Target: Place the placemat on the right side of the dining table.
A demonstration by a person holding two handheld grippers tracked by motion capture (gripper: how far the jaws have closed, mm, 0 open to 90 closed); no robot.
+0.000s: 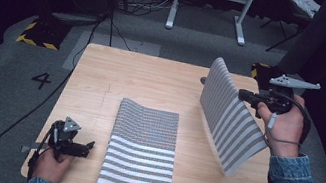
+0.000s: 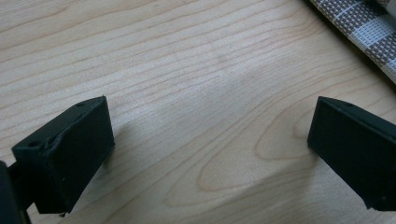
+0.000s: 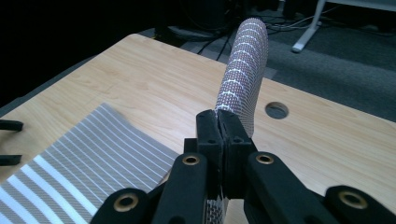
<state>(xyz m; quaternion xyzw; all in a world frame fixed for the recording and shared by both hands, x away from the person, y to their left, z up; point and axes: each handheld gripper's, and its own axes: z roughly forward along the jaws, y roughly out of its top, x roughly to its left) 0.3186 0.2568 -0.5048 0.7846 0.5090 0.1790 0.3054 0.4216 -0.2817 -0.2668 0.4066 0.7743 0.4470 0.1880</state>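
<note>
A grey-and-white striped woven mat (image 1: 143, 149) lies flat on the wooden table (image 1: 138, 77), near its front edge. My right gripper (image 1: 246, 96) is shut on the edge of a second striped mat (image 1: 230, 116) and holds it up off the table at the right, standing on edge and curved. In the right gripper view the jaws (image 3: 218, 116) pinch that mat (image 3: 243, 70), which arches up and away. My left gripper (image 1: 87, 148) rests open at the front left, just left of the flat mat. Its jaws (image 2: 210, 135) stand wide over bare wood, with the mat's corner (image 2: 369, 28) beyond them.
A round hole (image 1: 202, 80) is cut in the tabletop behind the lifted mat. On the grey floor beyond are a white desk frame (image 1: 206, 8), cables, a painted "4" (image 1: 41, 80) and yellow-black tape (image 1: 39, 34).
</note>
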